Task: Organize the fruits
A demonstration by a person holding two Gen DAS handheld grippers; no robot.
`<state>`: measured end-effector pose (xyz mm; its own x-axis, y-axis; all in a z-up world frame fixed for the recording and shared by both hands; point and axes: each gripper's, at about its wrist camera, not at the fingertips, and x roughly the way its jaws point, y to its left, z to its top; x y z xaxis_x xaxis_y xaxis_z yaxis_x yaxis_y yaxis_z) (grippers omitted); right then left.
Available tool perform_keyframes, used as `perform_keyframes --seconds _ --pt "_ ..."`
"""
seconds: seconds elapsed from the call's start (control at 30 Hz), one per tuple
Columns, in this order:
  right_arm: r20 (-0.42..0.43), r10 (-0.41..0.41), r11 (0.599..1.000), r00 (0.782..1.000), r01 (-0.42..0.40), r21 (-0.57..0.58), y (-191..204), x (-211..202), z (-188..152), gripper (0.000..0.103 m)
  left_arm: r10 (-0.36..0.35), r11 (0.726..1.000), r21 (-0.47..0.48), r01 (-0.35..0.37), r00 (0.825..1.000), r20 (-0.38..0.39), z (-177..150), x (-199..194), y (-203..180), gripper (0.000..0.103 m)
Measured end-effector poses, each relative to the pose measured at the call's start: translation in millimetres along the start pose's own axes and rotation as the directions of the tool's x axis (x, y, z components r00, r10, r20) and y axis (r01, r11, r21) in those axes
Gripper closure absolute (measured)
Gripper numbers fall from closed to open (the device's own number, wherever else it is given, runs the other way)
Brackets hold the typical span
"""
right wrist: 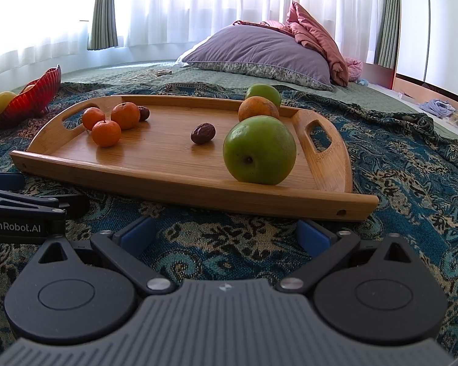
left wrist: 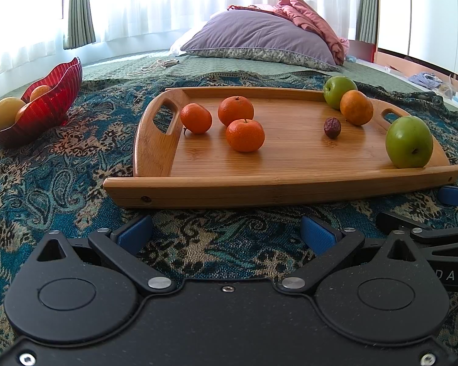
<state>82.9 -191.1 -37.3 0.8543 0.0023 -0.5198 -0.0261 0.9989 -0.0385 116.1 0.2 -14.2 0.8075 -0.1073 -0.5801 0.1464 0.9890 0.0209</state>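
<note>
Both tongs, left (left wrist: 226, 235) and right (right wrist: 226, 233), gape empty at frame bottom; the near green apple (right wrist: 259, 150) sits just above the right tongs, nearer them.

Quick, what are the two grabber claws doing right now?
Left gripper: open, holding nothing.
Right gripper: open, holding nothing.

Bed (left wrist: 113, 70) — green quilt, with a blue paisley throw (left wrist: 61, 177) spread over the near part. On the throw: wooden tray (left wrist: 284, 190) at centre, red bowl (left wrist: 50, 106) well apart to its left. On the quilt beyond — purple pillow (left wrist: 259, 35), pink blanket (left wrist: 308, 12), a white cable (left wrist: 155, 65).
</note>
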Motion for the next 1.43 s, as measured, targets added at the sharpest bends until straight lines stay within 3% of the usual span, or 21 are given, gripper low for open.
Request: perform_keyframes --seconds 1.43 --pt "0.000 0.001 1.000 1.000 -0.001 0.001 -0.1 -0.1 -0.4 0.000 -0.007 1.000 -0.009 0.007 1.000 -0.001 -0.2 0.9 0.8 0.000"
